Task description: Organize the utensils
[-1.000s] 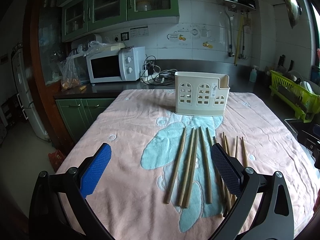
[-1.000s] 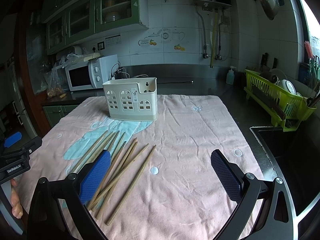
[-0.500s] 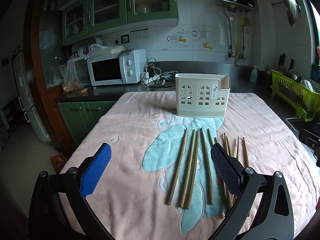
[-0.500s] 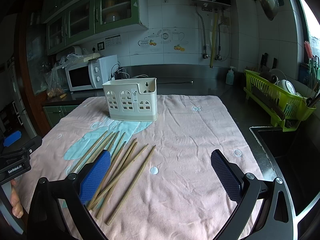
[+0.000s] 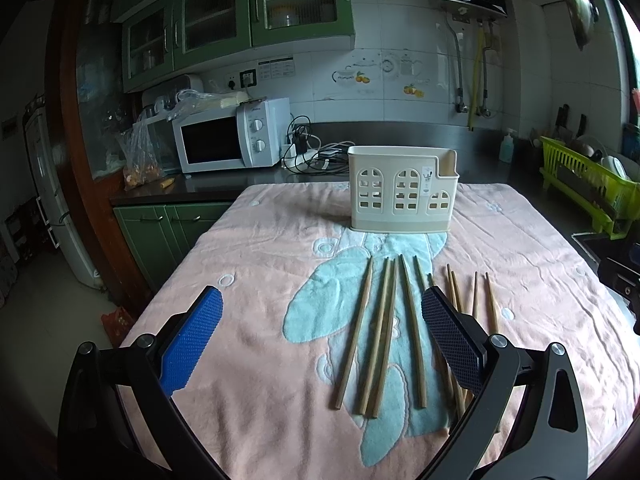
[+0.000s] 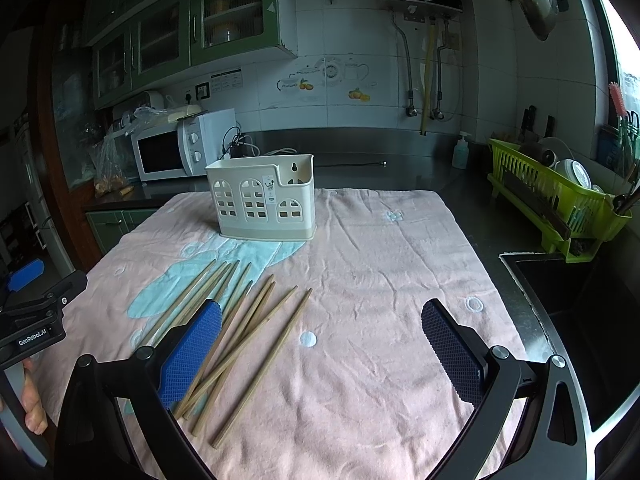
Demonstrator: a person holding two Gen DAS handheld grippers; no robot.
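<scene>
Several wooden chopsticks [image 5: 380, 332] [image 6: 240, 336] lie loose on the pink towel [image 5: 260, 280] [image 6: 380, 280], pointing toward a cream plastic utensil holder [image 5: 402, 196] [image 6: 264, 200] that stands upright and looks empty at the towel's far side. My left gripper [image 5: 320, 340] hovers open above the near ends of the chopsticks, holding nothing. My right gripper [image 6: 320, 344] is open too, over the towel just right of the chopstick pile. The left gripper's body [image 6: 32, 320] and a hand show at the left edge of the right wrist view.
A white microwave [image 5: 228, 140] and cables sit on the dark counter behind the towel. A green dish rack [image 6: 560, 204] with dishes stands at the right, beside a sink [image 6: 568, 288]. The counter's left edge drops to the floor [image 5: 40, 320].
The left gripper has risen and drawn back slightly, so the holder and chopsticks sit a little lower in its view. The right gripper has barely moved. Both stay open.
</scene>
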